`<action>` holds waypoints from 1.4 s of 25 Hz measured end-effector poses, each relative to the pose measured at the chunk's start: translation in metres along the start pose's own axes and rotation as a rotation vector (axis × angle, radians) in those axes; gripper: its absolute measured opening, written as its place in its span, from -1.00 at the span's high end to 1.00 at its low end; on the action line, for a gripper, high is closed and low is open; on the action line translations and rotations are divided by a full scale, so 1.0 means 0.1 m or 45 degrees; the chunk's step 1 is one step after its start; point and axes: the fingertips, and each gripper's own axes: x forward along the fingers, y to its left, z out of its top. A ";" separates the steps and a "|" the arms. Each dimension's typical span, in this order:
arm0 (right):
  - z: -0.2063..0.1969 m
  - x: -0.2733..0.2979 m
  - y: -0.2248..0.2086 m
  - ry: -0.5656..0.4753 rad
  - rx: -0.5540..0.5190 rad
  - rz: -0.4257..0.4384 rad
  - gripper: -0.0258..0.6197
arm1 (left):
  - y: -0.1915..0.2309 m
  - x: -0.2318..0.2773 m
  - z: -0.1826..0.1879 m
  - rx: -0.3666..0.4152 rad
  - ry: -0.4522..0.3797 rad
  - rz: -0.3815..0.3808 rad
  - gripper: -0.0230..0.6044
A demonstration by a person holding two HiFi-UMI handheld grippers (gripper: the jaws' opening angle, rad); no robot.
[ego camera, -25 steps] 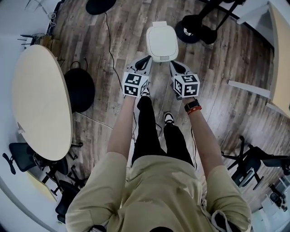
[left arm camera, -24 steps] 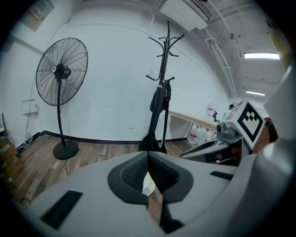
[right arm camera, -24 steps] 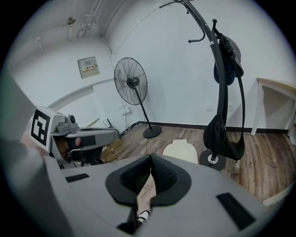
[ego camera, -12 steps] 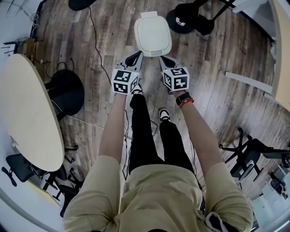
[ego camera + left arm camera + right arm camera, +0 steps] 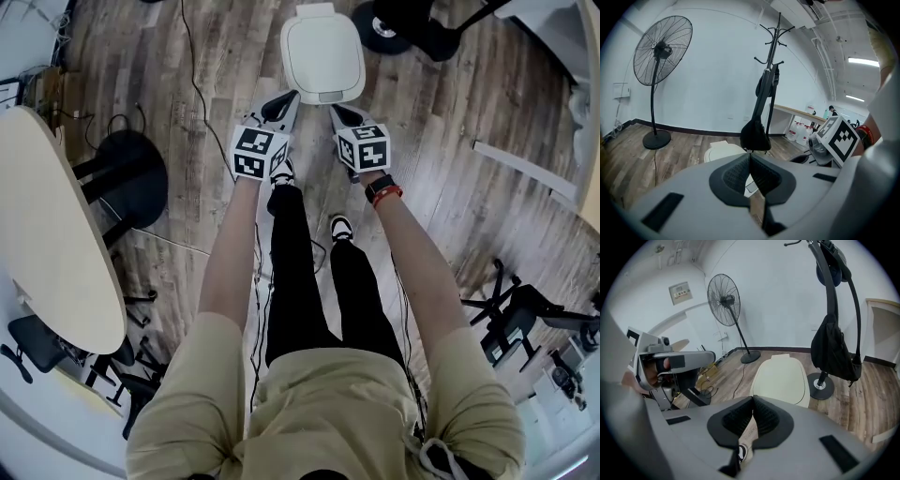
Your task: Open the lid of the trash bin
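The white trash bin [image 5: 322, 58] stands on the wood floor with its lid [image 5: 782, 378] down flat. Both grippers hang side by side just short of its near edge. My left gripper [image 5: 284, 106] points at the bin's near left corner and is shut, pads pressed together with nothing between them. My right gripper [image 5: 339, 114] points at the near right corner and is also shut and empty. In the left gripper view the bin [image 5: 723, 151] shows pale behind the jaws, and my right gripper [image 5: 834, 140] shows at the right.
A coat stand with a black bag [image 5: 834, 352] rises just right of the bin, its round base [image 5: 394, 23] behind it. A floor fan [image 5: 725, 301] stands further back. A pale oval table [image 5: 47, 225] fills the left. A black round base [image 5: 127, 178] and cables lie on the floor.
The person has stepped closer to the bin. Both grippers have come forward to its near edge and stay shut.
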 end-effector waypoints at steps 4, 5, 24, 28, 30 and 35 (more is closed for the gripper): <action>-0.02 0.22 -0.09 0.015 -0.001 -0.012 0.92 | 0.09 0.12 -0.11 0.001 0.001 -0.016 0.85; -0.04 0.28 -0.10 0.027 -0.006 -0.012 0.92 | 0.11 0.14 -0.13 0.003 0.003 -0.017 0.85; -0.50 0.83 -0.62 0.116 0.058 -0.074 0.92 | 0.20 0.55 -0.58 0.011 0.077 -0.057 0.85; -0.53 0.85 -0.67 0.131 0.048 -0.075 0.92 | 0.25 0.57 -0.66 0.002 0.099 -0.029 0.85; -0.52 0.88 -0.71 0.132 0.054 -0.074 0.92 | 0.26 0.58 -0.70 0.002 0.109 -0.028 0.85; -0.54 0.90 -0.75 0.142 0.088 -0.087 0.92 | 0.24 0.57 -0.76 -0.030 0.114 -0.033 0.85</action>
